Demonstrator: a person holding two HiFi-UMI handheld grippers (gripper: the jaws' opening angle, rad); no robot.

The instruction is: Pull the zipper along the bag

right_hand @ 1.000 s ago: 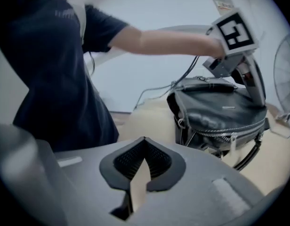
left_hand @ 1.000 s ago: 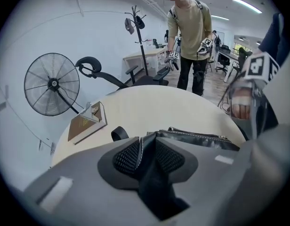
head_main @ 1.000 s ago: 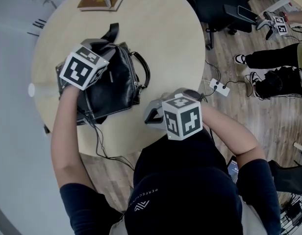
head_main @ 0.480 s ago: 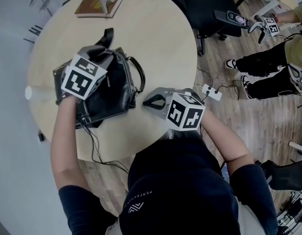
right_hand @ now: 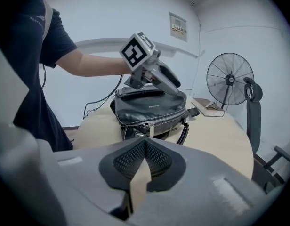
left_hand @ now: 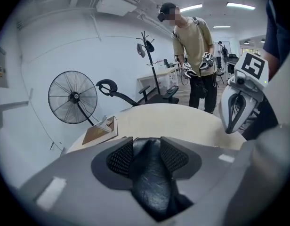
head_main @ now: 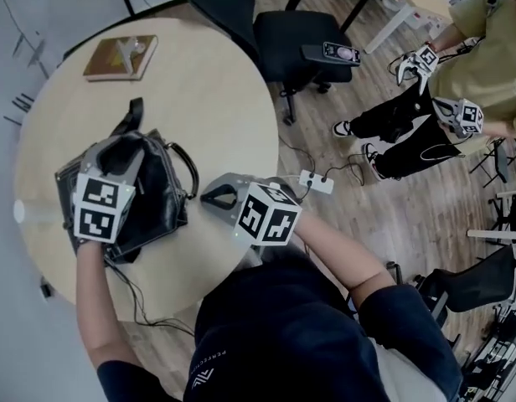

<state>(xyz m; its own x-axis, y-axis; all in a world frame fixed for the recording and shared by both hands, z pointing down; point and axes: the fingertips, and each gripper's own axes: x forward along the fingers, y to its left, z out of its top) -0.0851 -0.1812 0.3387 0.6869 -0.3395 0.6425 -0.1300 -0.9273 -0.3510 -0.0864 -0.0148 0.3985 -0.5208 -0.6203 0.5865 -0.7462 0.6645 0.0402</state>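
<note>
A black leather handbag [head_main: 157, 193] stands on the round wooden table [head_main: 208, 99]; its silver zipper pull [right_hand: 152, 126] hangs on the side facing my right gripper. My left gripper [head_main: 122, 145] sits on top of the bag. Its jaws are opening, with a fold of black leather [left_hand: 152, 173] lying between the pads. My right gripper [head_main: 216, 196] hovers over the table just right of the bag, shut with nothing in it. In the right gripper view, the left gripper [right_hand: 171, 85] rests on the bag's top [right_hand: 149, 105].
A book [head_main: 120, 57] lies at the table's far side. A black office chair [head_main: 283, 32] stands beyond the table. A person [head_main: 459, 74] with two more grippers stands at the right. A power strip [head_main: 317, 182] and cables lie on the floor; a fan [left_hand: 72, 97] stands behind.
The head view has swung, so the table sits further left. My left gripper has drawn back toward the bag's near end. My right gripper stays beside the bag.
</note>
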